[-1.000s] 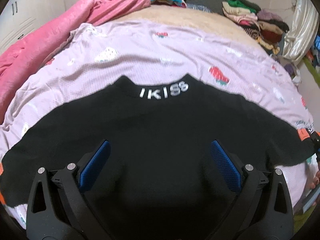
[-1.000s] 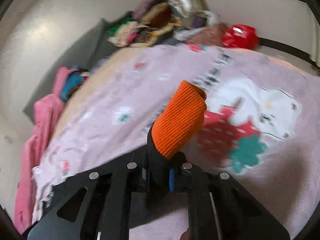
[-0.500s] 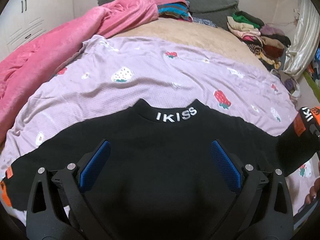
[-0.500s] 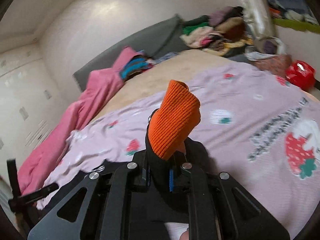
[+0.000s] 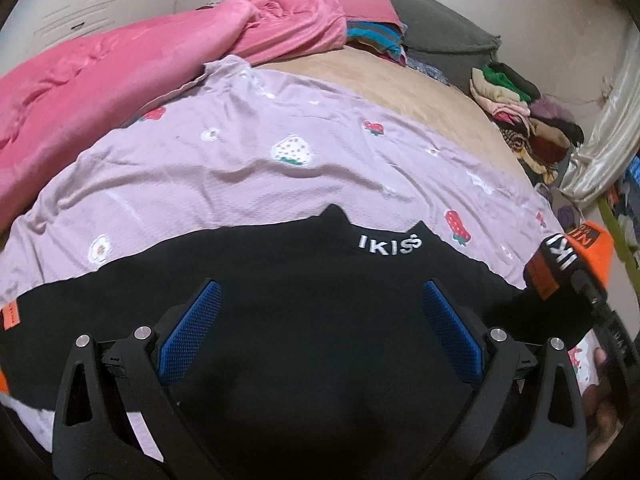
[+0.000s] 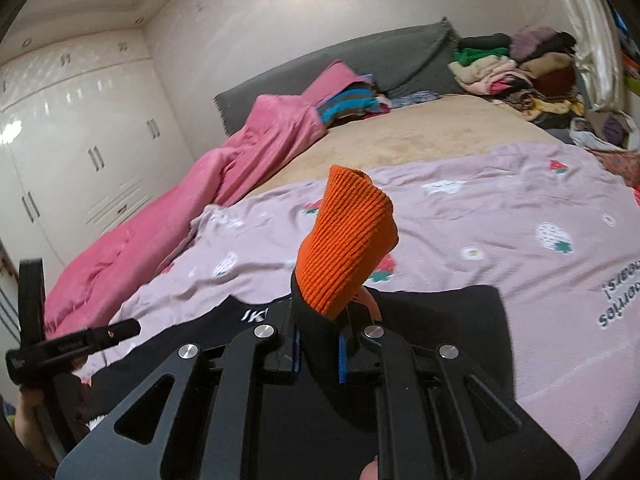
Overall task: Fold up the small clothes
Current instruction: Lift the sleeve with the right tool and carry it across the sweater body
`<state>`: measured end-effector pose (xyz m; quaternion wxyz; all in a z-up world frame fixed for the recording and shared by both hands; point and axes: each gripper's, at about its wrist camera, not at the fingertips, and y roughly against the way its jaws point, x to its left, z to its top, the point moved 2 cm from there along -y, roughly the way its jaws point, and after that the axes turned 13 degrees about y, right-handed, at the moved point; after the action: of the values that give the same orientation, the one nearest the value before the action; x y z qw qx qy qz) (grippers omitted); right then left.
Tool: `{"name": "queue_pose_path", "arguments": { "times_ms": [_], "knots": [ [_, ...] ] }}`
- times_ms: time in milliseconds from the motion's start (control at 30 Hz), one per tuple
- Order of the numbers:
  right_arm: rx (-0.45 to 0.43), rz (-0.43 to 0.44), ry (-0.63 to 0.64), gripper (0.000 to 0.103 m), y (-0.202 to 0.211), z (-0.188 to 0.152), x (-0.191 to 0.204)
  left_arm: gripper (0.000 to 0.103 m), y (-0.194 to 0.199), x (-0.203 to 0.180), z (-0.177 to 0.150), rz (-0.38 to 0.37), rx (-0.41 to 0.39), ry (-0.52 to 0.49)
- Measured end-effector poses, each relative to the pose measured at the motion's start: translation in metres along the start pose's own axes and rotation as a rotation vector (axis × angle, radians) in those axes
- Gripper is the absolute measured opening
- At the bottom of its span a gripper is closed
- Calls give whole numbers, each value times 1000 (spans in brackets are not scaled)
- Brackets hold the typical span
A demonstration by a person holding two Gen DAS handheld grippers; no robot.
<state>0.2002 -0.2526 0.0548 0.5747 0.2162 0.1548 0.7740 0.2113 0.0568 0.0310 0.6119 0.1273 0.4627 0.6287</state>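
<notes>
Since I'm folding the sleeve inward, right gripper (image 6: 318, 350) is clamped on the sleeve behind its orange cuff (image 6: 346, 244); black sweater (image 5: 320, 320) lies flat on the lilac sheet (image 5: 240, 168), collar at 12 o'clock. Left gripper (image 5: 320, 336) hangs over its body, jaws wide, gripping nothing, ready to pin.

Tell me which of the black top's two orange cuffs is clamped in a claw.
The orange cuff on the sleeve at the right claw, pinched and lifted; the other cuff lies flat at the left wrist view's left edge, ungripped.

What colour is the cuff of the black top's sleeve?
Orange, ribbed cuff; clearest in the right wrist view.
</notes>
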Motion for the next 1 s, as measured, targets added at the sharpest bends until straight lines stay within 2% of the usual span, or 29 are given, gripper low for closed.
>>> {"name": "queue_pose_path", "arguments": {
  "times_ms": [167, 333, 700, 767, 833, 867, 1000],
  "knots": [
    [41, 59, 40, 12, -18, -6, 35, 94, 4, 25, 4, -33, 23, 74],
    [90, 105, 92, 12, -40, -18, 73, 94, 0, 51, 4, -116, 93, 183],
    [199, 204, 164, 15, -77, -54, 136, 94, -14, 71, -7, -203, 185, 235],
    [219, 230, 162, 30, -80, -59, 141, 94, -19, 72, -9, -208, 202, 233],
    [231, 272, 164, 40, -78, -66, 146, 94, -23, 72, -13, -226, 224, 238],
    [238, 284, 167, 51, -76, -67, 148, 94, -26, 71, -15, -234, 236, 236],
    [249, 349, 185, 61, -58, -72, 150, 93, -37, 66, -25, -246, 279, 220]
  ]
}}
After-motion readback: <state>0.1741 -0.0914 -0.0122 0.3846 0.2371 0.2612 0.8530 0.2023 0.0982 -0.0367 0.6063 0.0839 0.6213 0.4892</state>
